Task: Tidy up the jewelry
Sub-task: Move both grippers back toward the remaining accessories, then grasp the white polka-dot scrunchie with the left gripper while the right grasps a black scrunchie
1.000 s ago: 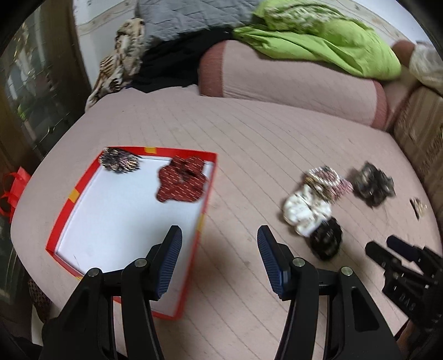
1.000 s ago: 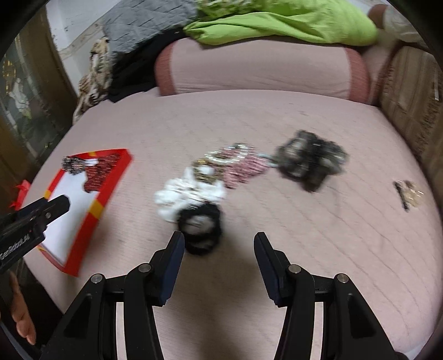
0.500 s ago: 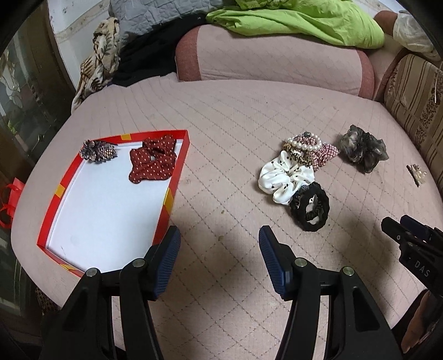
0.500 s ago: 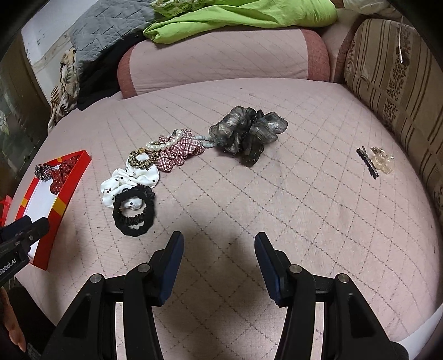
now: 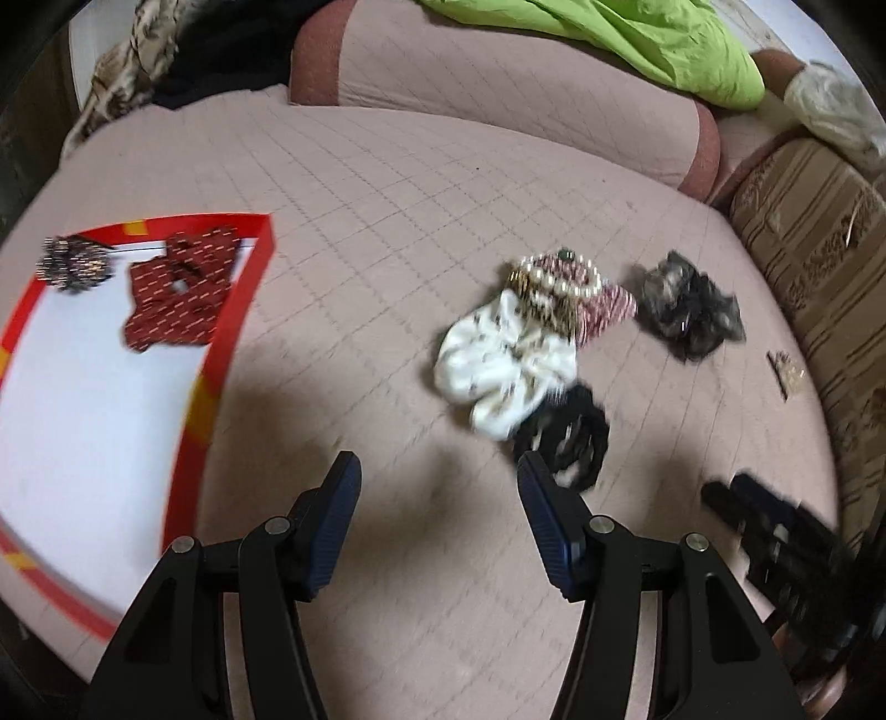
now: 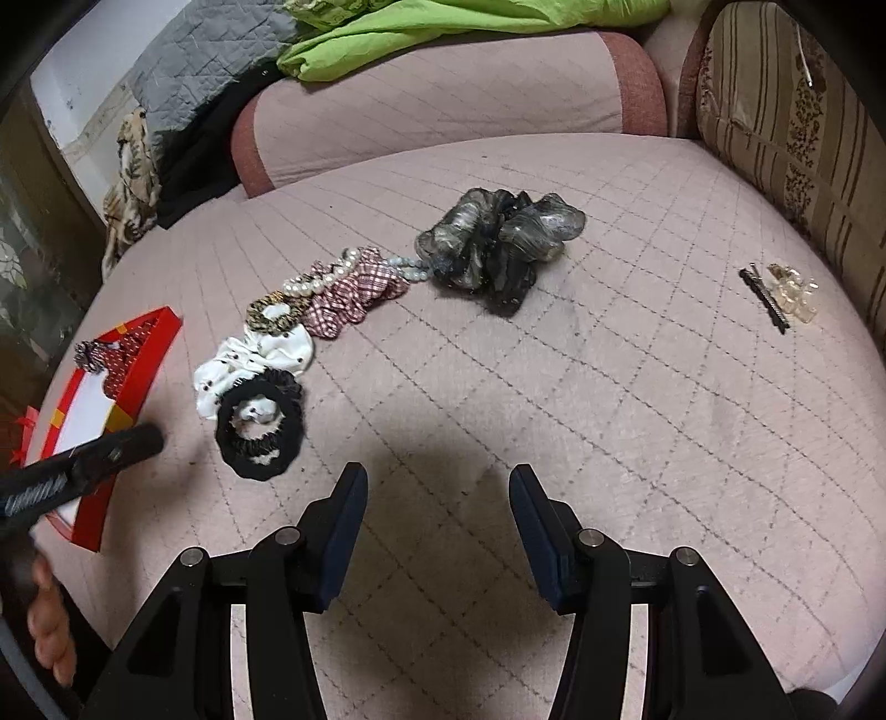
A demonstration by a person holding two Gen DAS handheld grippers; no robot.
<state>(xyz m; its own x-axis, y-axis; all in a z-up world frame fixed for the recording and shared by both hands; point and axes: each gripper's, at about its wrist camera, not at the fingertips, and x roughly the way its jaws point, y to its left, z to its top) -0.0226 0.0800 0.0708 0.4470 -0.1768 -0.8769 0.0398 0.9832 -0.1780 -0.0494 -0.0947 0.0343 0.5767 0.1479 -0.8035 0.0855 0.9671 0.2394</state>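
Observation:
A red-rimmed box (image 5: 235, 321) with a white floor lies at the left and holds a red dotted scrunchie (image 5: 177, 291) and a dark sparkly piece (image 5: 72, 268). On the pink quilt lie a white scrunchie (image 5: 498, 360), a black scrunchie (image 6: 260, 429), a leopard one (image 6: 274, 315), a red plaid one (image 6: 354, 293) with pearl beads (image 6: 321, 279), and a grey organza scrunchie (image 6: 495, 249). My left gripper (image 5: 437, 487) is open and empty, just short of the black scrunchie (image 5: 570, 443). My right gripper (image 6: 437, 498) is open and empty over bare quilt.
A black hair clip (image 6: 767, 299) and a clear claw clip (image 6: 794, 288) lie at the far right. A pink bolster (image 6: 443, 94) with green bedding (image 6: 443, 22) runs along the back. A striped cushion (image 6: 803, 111) stands at the right.
My left gripper has swung right, away from the box and toward the scrunchie pile. My right gripper has swung right too, so the pile now sits at its left.

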